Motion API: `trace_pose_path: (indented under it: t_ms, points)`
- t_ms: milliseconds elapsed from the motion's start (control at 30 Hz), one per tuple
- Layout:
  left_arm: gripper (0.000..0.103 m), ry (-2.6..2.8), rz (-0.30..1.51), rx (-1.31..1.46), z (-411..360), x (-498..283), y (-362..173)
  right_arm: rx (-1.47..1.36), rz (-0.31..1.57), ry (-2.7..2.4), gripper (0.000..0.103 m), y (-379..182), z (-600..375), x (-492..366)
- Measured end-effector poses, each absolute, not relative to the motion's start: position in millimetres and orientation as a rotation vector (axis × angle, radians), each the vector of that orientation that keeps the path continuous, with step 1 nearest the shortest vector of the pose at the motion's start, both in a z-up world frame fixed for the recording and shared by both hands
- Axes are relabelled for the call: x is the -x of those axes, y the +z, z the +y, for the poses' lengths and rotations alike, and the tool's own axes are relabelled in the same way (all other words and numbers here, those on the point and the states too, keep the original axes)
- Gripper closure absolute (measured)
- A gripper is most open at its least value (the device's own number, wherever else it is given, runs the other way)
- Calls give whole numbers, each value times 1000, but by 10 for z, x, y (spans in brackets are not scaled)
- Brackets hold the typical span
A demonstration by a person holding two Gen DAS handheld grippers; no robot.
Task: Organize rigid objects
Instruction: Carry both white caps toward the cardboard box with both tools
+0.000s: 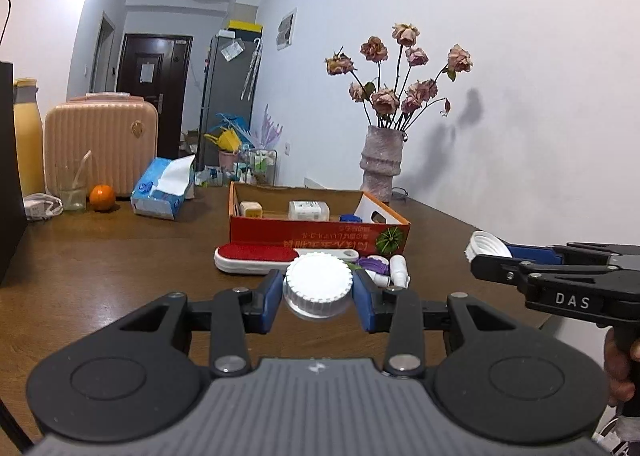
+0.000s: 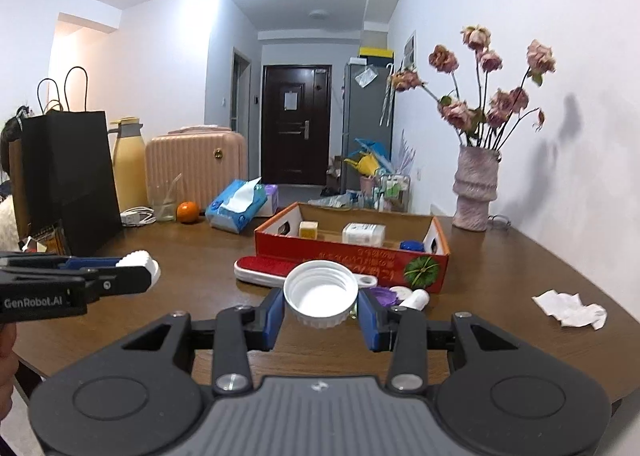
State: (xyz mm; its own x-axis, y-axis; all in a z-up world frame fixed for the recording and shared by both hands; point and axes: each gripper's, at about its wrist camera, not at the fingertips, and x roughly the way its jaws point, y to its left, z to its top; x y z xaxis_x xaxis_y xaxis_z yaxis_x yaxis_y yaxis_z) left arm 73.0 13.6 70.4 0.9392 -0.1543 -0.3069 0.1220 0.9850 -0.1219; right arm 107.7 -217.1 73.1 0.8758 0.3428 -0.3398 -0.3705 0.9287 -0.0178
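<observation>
My left gripper is shut on a small clear jar with a white ribbed lid, held above the brown table. My right gripper is shut on a white screw cap, hollow side up; it also shows at the right of the left wrist view. Ahead stands a red cardboard box holding a few small containers. In front of it lie a red lint brush, a purple item and small white bottles.
A vase of dried roses stands by the right wall. At the back left are a tissue pack, an orange, a glass, a pink suitcase, a yellow flask and a black paper bag. Crumpled paper lies at the right.
</observation>
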Motion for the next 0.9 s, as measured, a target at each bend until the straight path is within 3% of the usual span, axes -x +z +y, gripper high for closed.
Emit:
trace_pose_path:
  t_ms: [433, 900]
  points:
    - [64, -142, 381, 88, 110, -1097, 559, 51, 407, 361, 64, 464, -2187, -1370]
    - [64, -141, 436, 47, 90, -2088, 513, 43, 454, 333, 64, 347, -2248, -2211]
